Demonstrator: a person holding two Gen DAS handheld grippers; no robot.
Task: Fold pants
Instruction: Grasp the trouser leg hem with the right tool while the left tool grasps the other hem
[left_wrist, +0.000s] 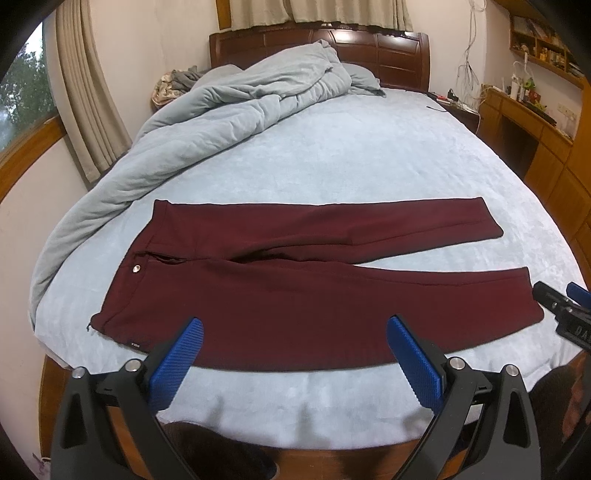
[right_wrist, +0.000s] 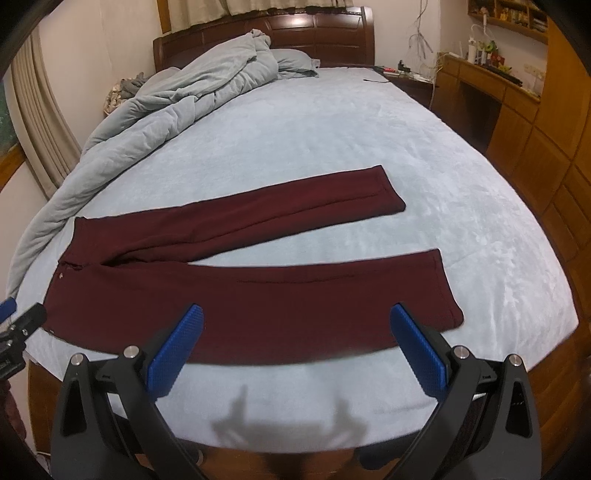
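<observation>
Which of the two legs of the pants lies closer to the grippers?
The near leg, which runs along the front bed edge just past both open grippers. The far leg lies behind it, angled off toward the headboard.

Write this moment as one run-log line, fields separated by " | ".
stage: before first grasp | pants: flat on bed, legs apart, unfolded | left gripper: open, empty | right gripper: open, empty

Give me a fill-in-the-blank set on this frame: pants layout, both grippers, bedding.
1. The maroon pants lie flat with their two legs ____ rather than stacked.
2. The left gripper and the right gripper both have jaws that are ____.
3. The waistband points toward the person's ____ side.
4. The bunched grey duvet lies near the wooden ____.

Missing words: spread apart; open; left; headboard
</observation>
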